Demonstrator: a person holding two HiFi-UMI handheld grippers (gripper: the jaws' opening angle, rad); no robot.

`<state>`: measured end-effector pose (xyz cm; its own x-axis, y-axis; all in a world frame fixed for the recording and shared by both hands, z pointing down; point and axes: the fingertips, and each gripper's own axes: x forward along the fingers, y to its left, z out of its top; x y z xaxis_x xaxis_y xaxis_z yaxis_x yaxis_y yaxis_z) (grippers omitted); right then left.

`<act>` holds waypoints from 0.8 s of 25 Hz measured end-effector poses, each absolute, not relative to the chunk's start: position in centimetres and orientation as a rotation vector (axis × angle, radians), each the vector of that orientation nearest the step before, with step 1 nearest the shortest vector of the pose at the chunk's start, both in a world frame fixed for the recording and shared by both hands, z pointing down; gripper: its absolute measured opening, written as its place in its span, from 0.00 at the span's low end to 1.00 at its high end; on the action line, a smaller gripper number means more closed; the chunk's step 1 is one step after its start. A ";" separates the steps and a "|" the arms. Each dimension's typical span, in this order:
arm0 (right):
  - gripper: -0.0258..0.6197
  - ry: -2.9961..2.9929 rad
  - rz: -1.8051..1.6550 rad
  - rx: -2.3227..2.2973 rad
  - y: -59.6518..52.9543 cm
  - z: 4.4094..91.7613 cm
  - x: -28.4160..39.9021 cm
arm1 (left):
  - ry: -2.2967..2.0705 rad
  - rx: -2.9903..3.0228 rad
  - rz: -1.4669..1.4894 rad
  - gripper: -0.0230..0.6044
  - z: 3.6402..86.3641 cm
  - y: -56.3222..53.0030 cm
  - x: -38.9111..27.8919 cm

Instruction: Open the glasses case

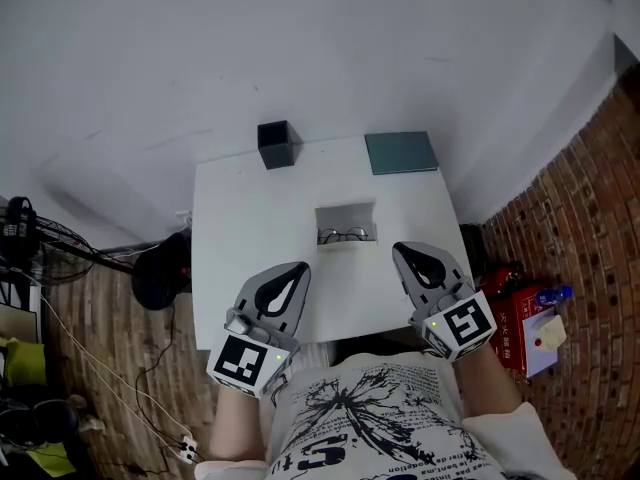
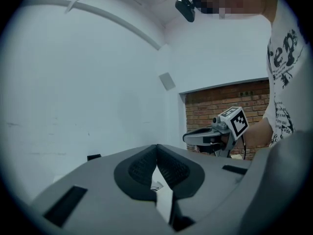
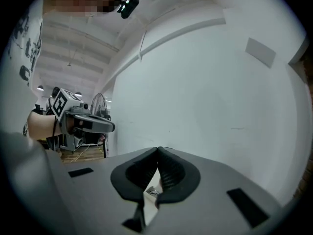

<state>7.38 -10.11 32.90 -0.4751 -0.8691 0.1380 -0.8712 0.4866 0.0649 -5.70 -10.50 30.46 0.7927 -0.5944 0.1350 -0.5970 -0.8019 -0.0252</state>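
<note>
1. The glasses case [image 1: 346, 223] sits open at mid-tabletop [image 1: 240, 218]; the spectacles in it are tiny, with the details lost.
2. The left gripper [image 1: 297, 272] and right gripper [image 1: 404, 252] both have their jaws together, holding nothing.
3. The tabletop's near edge is hidden behind them.

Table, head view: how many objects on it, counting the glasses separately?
4: a black box at the far left, a green book at the far right, a white case in the middle, glasses inside it. The near edge is partly hidden.
</note>
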 end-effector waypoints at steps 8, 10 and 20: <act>0.06 -2.572 0.031 1.559 -8.5 32.5 7.1 | -0.954 2.930 0.210 0.06 31.1 -9.1 -6.3; 0.06 -2.559 0.009 1.579 -8.4 32.4 7.2 | -0.949 2.923 0.210 0.06 31.3 -9.0 -6.1; 0.06 -2.555 -0.012 1.563 -8.5 32.5 6.8 | -0.956 2.916 0.234 0.06 31.4 -9.2 -5.6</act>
